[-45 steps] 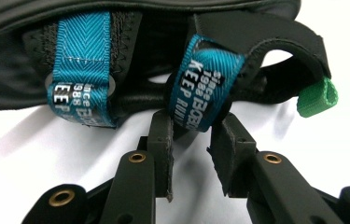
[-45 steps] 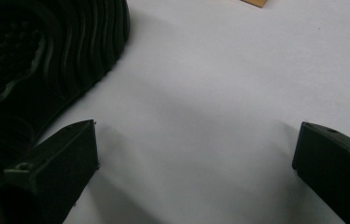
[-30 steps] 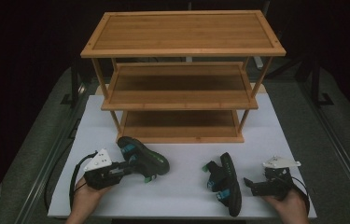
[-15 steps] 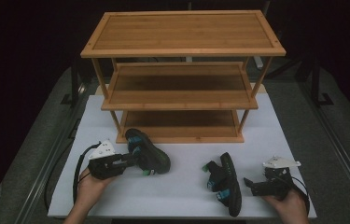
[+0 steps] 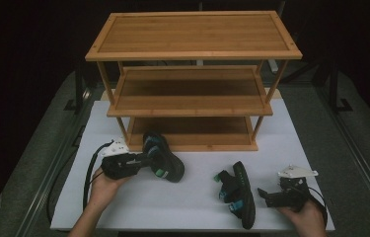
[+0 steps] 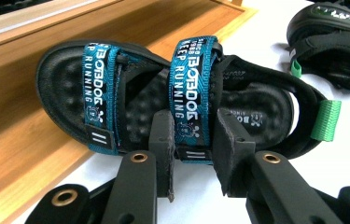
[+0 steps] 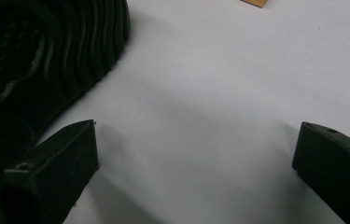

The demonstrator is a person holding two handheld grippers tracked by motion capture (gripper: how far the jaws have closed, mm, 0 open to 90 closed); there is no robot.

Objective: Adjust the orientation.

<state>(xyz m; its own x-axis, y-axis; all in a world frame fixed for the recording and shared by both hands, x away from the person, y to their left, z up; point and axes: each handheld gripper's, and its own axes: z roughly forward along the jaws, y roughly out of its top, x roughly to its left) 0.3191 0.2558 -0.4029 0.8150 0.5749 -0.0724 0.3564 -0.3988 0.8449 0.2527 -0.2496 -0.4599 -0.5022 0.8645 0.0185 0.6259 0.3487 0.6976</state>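
Observation:
A black sandal with teal straps [image 5: 163,159] lies in front of the wooden shelf's bottom board [image 5: 192,146], its toe at the board's edge. My left gripper [image 5: 148,159] is shut on the sandal's middle strap [image 6: 192,84], with both pads [image 6: 163,140] pressed against it. The second sandal [image 5: 238,193] rests on its side to the right and appears as [image 6: 336,42] in the left gripper view. My right gripper [image 5: 265,195] stands open just right of that sandal. Its ribbed sole [image 7: 32,56] is at the upper left of the right gripper view, clear of the jaws [image 7: 196,144].
The three-tier bamboo shelf [image 5: 192,34] stands at the back of the white table mat [image 5: 192,207]. Its shelves hold nothing. A black cable [image 5: 90,173] loops left of the left hand. Dark floor surrounds the table.
The left gripper has carried its sandal forward and to the right, up to the shelf's bottom board. The right hand has hardly moved.

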